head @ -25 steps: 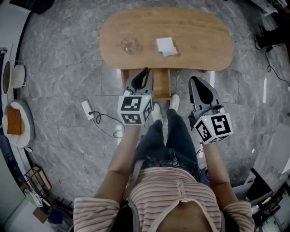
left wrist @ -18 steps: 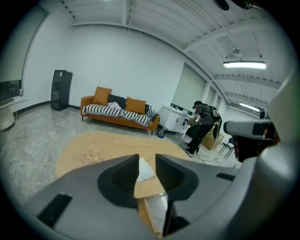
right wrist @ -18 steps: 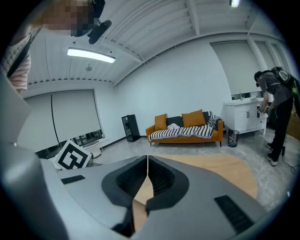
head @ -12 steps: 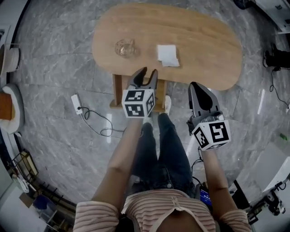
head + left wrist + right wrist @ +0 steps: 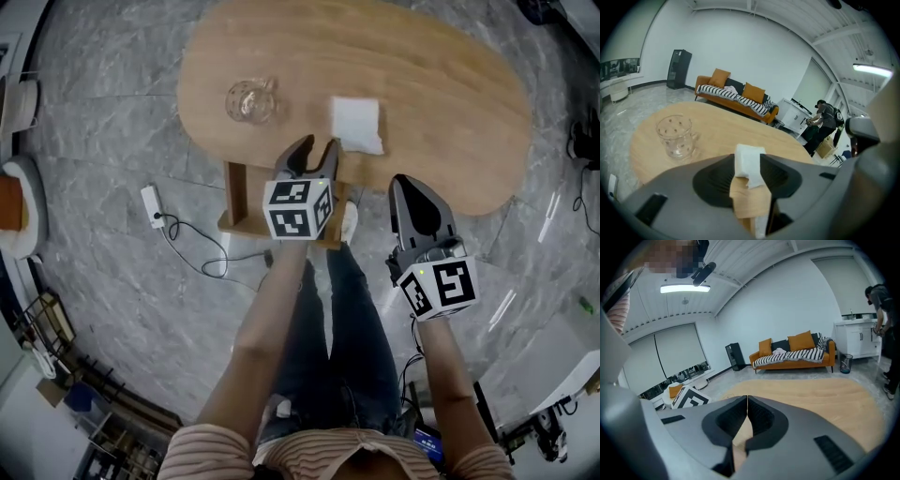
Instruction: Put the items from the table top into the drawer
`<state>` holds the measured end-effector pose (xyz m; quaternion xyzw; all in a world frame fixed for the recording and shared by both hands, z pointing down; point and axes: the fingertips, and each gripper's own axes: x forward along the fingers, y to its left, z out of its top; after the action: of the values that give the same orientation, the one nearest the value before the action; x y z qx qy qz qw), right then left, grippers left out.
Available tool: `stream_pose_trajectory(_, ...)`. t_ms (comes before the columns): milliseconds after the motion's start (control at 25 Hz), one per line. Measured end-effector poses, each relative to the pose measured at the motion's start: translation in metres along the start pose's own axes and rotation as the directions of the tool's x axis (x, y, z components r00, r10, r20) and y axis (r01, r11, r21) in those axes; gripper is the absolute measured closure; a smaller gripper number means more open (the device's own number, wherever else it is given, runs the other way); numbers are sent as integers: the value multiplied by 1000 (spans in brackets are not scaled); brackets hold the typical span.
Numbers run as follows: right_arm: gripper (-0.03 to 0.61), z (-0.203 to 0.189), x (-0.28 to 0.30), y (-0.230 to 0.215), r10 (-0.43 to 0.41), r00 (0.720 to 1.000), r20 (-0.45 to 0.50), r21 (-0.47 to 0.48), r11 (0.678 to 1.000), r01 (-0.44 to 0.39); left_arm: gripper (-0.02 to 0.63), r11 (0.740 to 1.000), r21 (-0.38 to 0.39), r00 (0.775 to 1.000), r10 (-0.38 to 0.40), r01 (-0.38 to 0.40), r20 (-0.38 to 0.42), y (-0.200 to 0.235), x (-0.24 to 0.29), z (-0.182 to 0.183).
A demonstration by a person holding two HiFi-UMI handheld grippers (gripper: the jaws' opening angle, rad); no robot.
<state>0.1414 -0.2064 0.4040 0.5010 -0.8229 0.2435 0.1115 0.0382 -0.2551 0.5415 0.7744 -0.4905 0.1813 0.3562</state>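
**Left jaws parting over the table's near edge, right jaws clenched, both items on the top**

From the head view, the oval wooden table [image 5: 441,103] carries two things: a clear glass mug [image 5: 251,100] toward the left and a white folded napkin [image 5: 357,124] just right of the middle; they lie apart from each other. The left gripper [image 5: 315,152] sits over the table's near edge, its tips just near of the napkin and to its left. The right gripper [image 5: 413,186] hangs further right and nearer the person, at the table's near rim. A wooden frame [image 5: 236,204] shows under the near edge, and this view does not tell whether it is a drawer standing open. A white power strip [image 5: 151,205] with its cable lies on the grey marble floor [image 5: 112,141] at the left.

The left gripper view adds what the head view cannot. The jaws stand apart and are opening; the napkin shows through the gap, lying on the table top beyond, and the pads do not press on it; the mug stands far-left of the jaws. An orange sofa [image 5: 736,96] and a person [image 5: 824,123] stand far behind.

The right gripper view shows its jaws clenched tip to tip with nothing between them; bare table top stretches ahead, and the left gripper's marker cube [image 5: 687,397] shows at the left.
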Motion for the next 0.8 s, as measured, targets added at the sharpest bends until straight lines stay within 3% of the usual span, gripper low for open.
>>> stream_pose_trajectory(480, 571, -31, 37, -18, 66, 996, -60, -2, 998, -66, 468, 993, -119, 999, -10, 6, -35, 15, 69, -20)
stream_pose_trajectory(800, 571, -38, 38, -31, 69, 995, -69, 7, 998, -68, 489, 992, -119, 997, 40, -47, -62, 17, 86, -31)
